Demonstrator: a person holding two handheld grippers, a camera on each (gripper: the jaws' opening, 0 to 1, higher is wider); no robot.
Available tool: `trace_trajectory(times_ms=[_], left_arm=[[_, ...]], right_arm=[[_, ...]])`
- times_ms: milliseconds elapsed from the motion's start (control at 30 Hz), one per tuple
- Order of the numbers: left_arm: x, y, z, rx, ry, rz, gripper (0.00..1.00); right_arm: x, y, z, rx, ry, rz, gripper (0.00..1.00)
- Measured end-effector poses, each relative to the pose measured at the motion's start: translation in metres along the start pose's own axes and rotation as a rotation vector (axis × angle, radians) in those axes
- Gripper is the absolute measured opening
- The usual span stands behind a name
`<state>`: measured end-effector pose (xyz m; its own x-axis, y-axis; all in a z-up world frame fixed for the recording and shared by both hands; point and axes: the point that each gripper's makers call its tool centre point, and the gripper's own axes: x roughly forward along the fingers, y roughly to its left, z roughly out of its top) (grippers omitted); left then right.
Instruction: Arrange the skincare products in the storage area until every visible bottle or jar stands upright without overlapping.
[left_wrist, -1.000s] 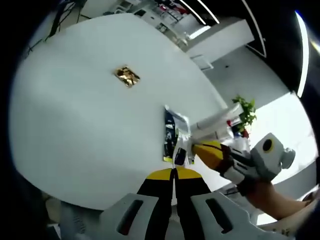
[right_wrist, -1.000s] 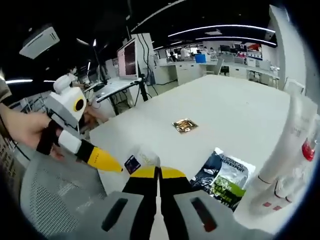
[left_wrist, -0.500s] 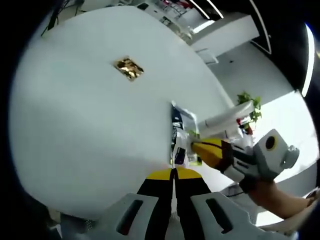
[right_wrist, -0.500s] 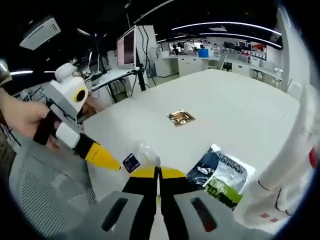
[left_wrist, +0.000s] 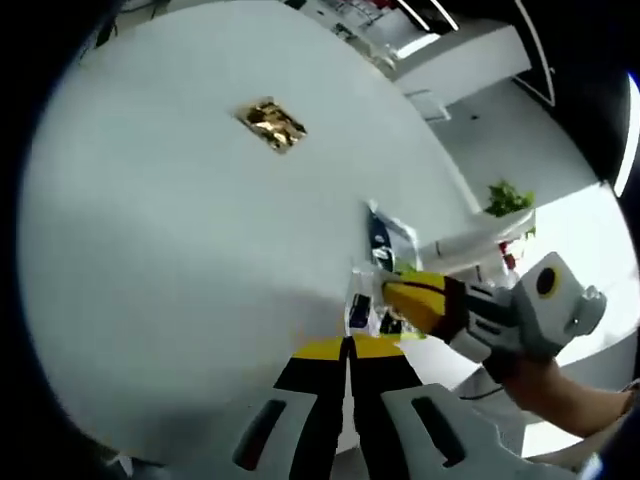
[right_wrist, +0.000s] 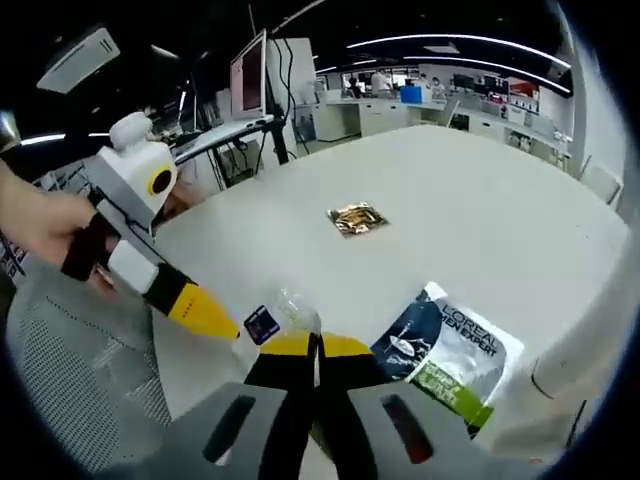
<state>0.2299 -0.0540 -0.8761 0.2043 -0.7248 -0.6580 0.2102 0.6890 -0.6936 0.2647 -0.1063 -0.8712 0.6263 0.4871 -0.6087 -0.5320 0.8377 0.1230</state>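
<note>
Both tongs (right_wrist: 317, 343) pinch one sachet (right_wrist: 283, 317).

An open office with white desks (right_wrist: 400, 115), a monitor (right_wrist: 250, 85), ceiling strip lights (right_wrist: 450, 42).

On the white worktop (right_wrist: 480, 200) a gold foil sachet (right_wrist: 357, 218) glints at twelve o'clock, a dark-blue, silver and green pouch (right_wrist: 447, 352) lies at four, and the left gripper (right_wrist: 235, 332) and right gripper (right_wrist: 315, 345) show yellow-tipped black jaws.
</note>
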Motion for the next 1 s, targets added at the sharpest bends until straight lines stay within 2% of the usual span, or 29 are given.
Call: trace_trajectory(times_ms=[367,533,1000], left_arm=[[0.013,0.009,0.008,0.019,0.029,0.021,0.0],[0.015,0.008,0.01,0.03,0.028,0.008,0.0],[0.017,0.019,0.012,0.11,0.051,0.038,0.0]], right_arm=[[0.014,-0.008,-0.008,-0.019,0.038,-0.018,0.01],[0.018,-0.013,-0.009,-0.024,0.049,-0.031,0.01],[0.028,-0.011,-0.016,-0.078,0.09,-0.035,0.01]])
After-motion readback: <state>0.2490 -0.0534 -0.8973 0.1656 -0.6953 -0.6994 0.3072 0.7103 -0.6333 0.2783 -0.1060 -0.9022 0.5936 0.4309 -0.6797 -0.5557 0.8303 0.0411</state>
